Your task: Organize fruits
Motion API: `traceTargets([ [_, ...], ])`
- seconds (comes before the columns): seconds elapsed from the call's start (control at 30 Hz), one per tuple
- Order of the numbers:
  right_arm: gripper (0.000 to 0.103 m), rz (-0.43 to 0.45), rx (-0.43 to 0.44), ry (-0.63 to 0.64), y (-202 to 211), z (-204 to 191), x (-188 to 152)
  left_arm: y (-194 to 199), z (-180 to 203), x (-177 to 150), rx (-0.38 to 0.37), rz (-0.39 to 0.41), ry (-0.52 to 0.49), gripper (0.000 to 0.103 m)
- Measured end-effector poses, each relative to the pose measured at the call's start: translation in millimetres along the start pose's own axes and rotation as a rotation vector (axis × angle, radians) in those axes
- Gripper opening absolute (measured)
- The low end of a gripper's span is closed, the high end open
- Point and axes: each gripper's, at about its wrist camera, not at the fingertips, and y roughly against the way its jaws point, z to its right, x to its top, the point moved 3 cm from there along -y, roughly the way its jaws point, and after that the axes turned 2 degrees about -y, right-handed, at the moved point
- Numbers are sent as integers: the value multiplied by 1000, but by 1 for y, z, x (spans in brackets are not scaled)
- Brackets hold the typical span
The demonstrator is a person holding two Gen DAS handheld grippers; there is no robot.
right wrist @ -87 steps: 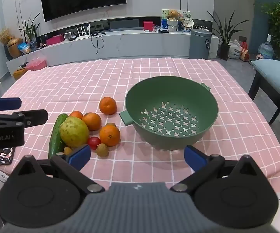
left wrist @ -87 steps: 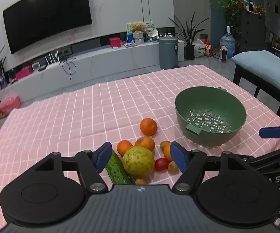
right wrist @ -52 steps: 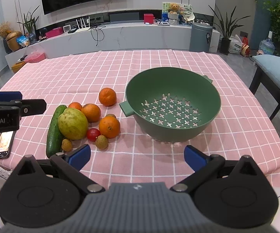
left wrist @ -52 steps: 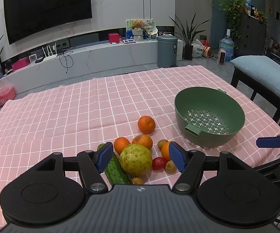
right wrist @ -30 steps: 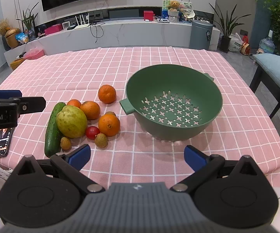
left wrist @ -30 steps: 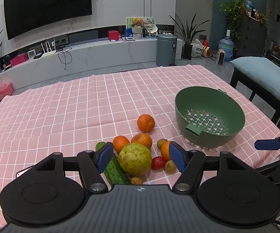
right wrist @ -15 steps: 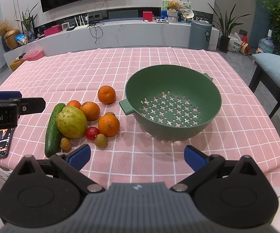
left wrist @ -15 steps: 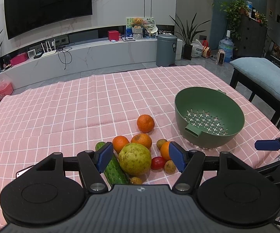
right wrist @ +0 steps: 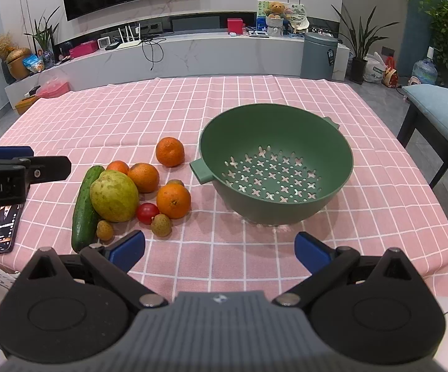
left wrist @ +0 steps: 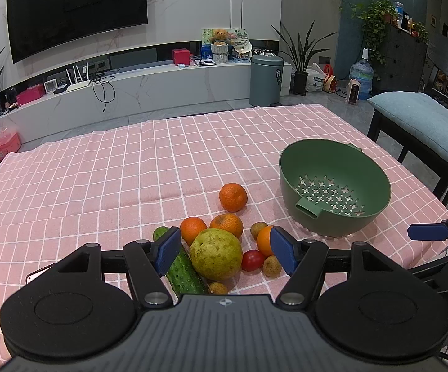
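Left gripper and right gripper both spread wide, holding nothing. Fruit pile sits left of empty green colander. Risk: large pear touches cucumber and small fruits; grabbing it may roll neighbours toward near table edge

Dim, even indoor light; fisheye-bent edges

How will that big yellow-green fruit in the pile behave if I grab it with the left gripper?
The big yellow-green fruit looks round and smooth, so it may slip or roll. It is the largest piece, probably heavy. It sits against the cucumber and an orange, so lifting it may nudge them. The left gripper is open.
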Motion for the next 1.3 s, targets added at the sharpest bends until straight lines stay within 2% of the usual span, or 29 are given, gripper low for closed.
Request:
traceTargets([
  [0.23,98,-2,4,-3,-1,-1,0,-1,-1,1,-8,-7,2,78],
  [0.37,98,10,38,-20,-4,-5,4,-5,-10,3,-37,-32,18,77],
  [0.5,98,61,72,13,-6,-18,11,-11,-30,6,-79,-70,97,69],
  [0.73,97,16,91,39,-25,-37,21,-18,-57,6,-93,-94,155,56],
  [0.8,91,11,104,47,-30,-42,23,-23,-64,5,-97,-111,171,54],
  [0.87,90,1,120,54,-37,-47,25,-31,-70,2,-111,-135,189,52],
  [0.93,82,4,140,67,-43,-53,27,-38,-76,-1,-117,-159,214,51],
  [0.97,77,1,148,78,-46,-56,28,-42,-78,-3,-115,-173,223,51],
  [1.1,69,-21,190,131,-60,-72,29,-61,-85,-9,-84,-231,238,51],
  [1.3,69,-50,225,220,-82,-91,31,-88,-90,-21,-78,-308,255,51],
])
